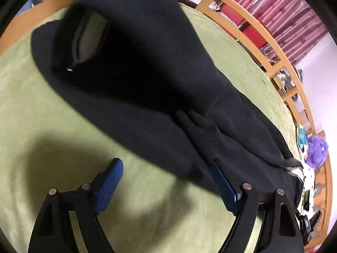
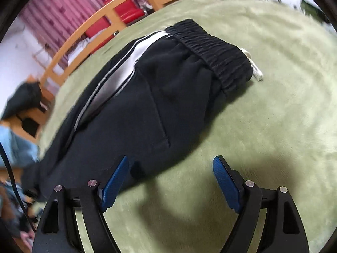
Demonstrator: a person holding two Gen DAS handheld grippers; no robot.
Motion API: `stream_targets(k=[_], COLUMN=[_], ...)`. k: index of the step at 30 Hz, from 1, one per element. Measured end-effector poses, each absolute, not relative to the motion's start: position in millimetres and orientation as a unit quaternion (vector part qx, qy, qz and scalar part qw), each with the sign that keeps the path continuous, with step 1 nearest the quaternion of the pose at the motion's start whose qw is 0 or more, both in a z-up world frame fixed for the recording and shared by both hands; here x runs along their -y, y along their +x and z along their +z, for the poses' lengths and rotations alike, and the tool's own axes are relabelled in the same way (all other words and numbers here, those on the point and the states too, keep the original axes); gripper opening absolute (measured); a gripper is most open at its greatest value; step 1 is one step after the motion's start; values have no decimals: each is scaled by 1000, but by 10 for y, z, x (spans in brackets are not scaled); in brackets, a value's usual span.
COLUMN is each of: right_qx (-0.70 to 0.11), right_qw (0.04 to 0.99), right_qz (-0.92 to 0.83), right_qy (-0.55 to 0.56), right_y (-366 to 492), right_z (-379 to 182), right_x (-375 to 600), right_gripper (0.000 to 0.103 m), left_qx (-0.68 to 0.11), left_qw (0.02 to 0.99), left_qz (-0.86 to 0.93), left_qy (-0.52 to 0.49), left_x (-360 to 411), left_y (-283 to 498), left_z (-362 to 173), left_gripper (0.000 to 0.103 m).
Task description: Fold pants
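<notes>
Surface: green fleecy blanket (image 2: 273, 109) spread over a bed, with a wooden bed rail (image 1: 271, 48) and striped pink curtains behind; loose clothes and a purple plush toy (image 1: 317, 149) lie at the far edge.
Pants: black pants (image 2: 147, 105) lie on the blanket, seemingly folded leg on leg; the gathered waistband (image 2: 212, 50), white side stripe and white drawstring (image 2: 256, 69) show in the right view.
Left gripper (image 1: 166, 168): fingers spread wide, nothing between them; its right-hand finger is at or over the near edge of the dark cloth, the other is over bare blanket.
Right gripper (image 2: 170, 168): fingers spread wide and empty; its left-hand finger is at the pants' near edge.
Risk 1: closing here could pinch blanket along with cloth, since each gripper straddles the boundary; the blanket would then lift too.
Risk 2: catching only 1 layer would let the stacked legs slide apart.
Risk 3: uneven lifting by the 2 hands could skew the fold.
Risk 4: the drawstring may trail out.
</notes>
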State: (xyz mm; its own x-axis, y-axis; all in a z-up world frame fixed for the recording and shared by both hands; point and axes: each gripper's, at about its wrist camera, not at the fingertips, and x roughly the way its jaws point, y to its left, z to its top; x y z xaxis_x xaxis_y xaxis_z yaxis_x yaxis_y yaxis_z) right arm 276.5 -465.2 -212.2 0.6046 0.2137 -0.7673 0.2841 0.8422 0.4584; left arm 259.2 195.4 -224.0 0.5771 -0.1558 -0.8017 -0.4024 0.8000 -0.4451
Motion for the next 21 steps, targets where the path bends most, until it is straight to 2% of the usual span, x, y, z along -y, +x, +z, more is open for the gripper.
stream_targets(k=[4, 7, 8, 9, 10, 11, 12, 14, 21], right_qx=[-441, -440, -442, -440, -435, -428, -422, -411, -386], right_qw=[837, 847, 850, 852, 854, 854, 853, 850, 867], right_qz=[-8, -36, -42, -54, -71, -78, -73, -69, -63], right_qy=[323, 298, 285, 277, 277, 285, 298, 324, 308], right_y=[3051, 3218, 3284, 3330, 3341, 3358, 3361, 3288, 2563], right_z=[-2240, -2250, -2242, -2245, -2250, -2257, -2259, -2219, -1721], right_x=[4667, 4475, 4408, 4374, 4370, 4402, 4443, 4515, 4639], right_gripper=[83, 85, 80, 61, 51, 32, 24, 20, 17], left_qx=[-439, -429, -423, -424, -429, -433, -433, -429, -428], left_qw=[830, 828, 829, 828, 826, 828, 832, 835, 836], left_qz=[78, 93, 105, 118, 122, 116, 102, 85, 56], left_qy=[-335, -348, -350, -348, -344, -337, -331, -334, -339], left_x=[-1900, -1810, -1786, -1770, -1761, -1724, -1708, -1708, -1653], left_y=[2821, 2953, 2964, 2971, 2982, 2993, 2975, 2884, 2151], left_z=[-2331, -2349, -2351, -2360, -2367, -2351, -2319, -2244, -1919], left_gripper=[84, 82, 66, 52, 48, 31, 19, 13, 12])
